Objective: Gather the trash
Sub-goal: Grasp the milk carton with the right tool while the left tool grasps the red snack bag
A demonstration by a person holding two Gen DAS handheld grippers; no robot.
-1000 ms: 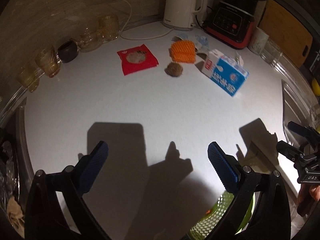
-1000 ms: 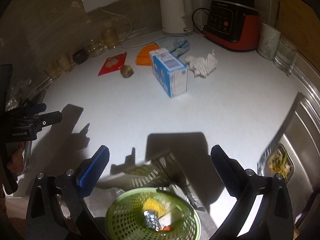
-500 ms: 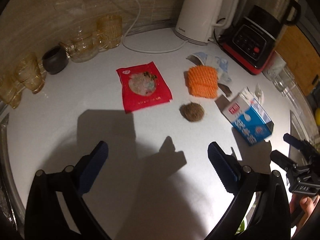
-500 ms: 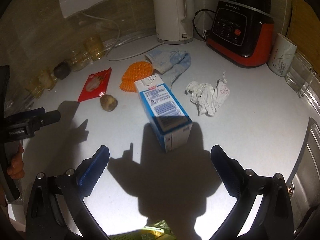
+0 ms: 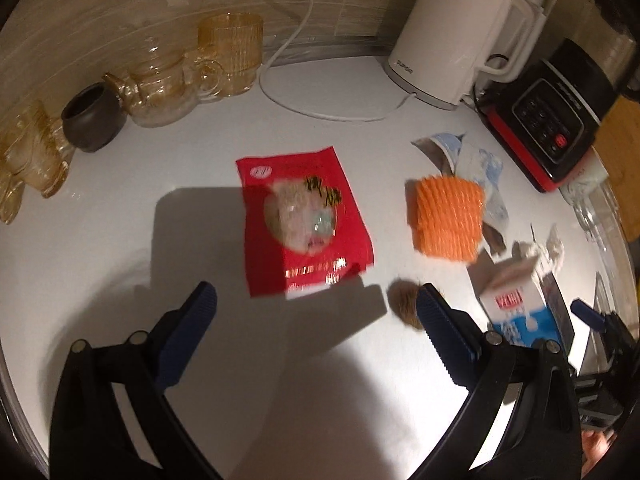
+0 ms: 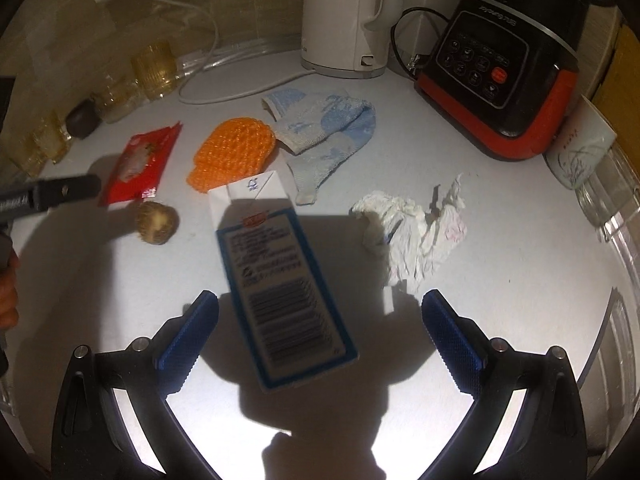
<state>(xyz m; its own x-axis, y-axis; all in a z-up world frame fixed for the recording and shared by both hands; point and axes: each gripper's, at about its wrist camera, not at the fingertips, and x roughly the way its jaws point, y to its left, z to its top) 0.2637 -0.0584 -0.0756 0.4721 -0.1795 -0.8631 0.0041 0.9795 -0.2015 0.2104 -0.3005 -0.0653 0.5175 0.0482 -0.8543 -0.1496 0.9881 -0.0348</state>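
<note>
A white table [image 6: 500, 240] meets a beige tiled wall [image 5: 100, 12] across the upper frame; hard light throws dark shadows at bottom centre.

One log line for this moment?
left gripper: open, nearing red packet | right gripper: open, around milk carton | nothing held

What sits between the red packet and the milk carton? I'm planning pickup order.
In the right wrist view, a brown fuzzy ball lies between the red packet and the milk carton, apart from both.

Red packet [image 5: 306, 224] print blurred, perhaps unreadable; brown lump [image 5: 404, 306] half-hidden behind tool
</note>
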